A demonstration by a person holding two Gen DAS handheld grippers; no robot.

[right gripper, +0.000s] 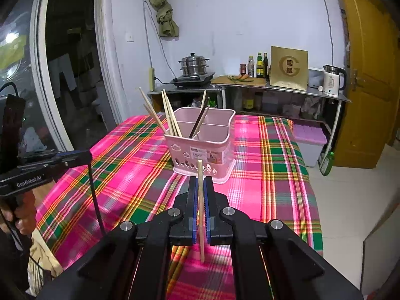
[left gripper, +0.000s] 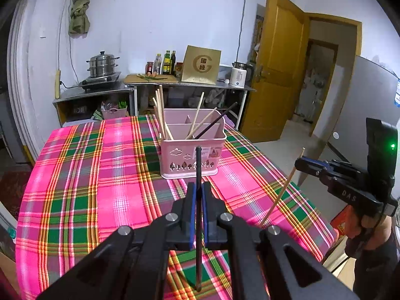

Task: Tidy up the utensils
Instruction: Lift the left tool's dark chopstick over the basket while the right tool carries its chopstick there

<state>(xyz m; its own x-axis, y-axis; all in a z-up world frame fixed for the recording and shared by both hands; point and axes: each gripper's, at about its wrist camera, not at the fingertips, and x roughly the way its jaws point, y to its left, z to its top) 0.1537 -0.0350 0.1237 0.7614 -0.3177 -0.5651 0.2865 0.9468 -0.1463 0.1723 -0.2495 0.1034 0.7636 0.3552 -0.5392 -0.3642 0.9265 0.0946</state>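
A plaid cloth-covered table (left gripper: 82, 200) fills mid-frame, with a pink slotted plastic caddy (left gripper: 192, 155) at centre. Left gripper (left gripper: 199, 195) clamps a slim black chopstick (left gripper: 198, 225) — right gripper (right gripper: 200, 190) pinches a pale wooden chopstick (right gripper: 200, 212), both at lower centre.

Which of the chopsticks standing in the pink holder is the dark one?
The dark chopstick leaning in the pink holder's front right compartment; every other chopstick standing there is pale wood.

Chopsticks (left gripper: 160, 110) crowding caddy (left gripper: 192, 160) mouth, seemingly.
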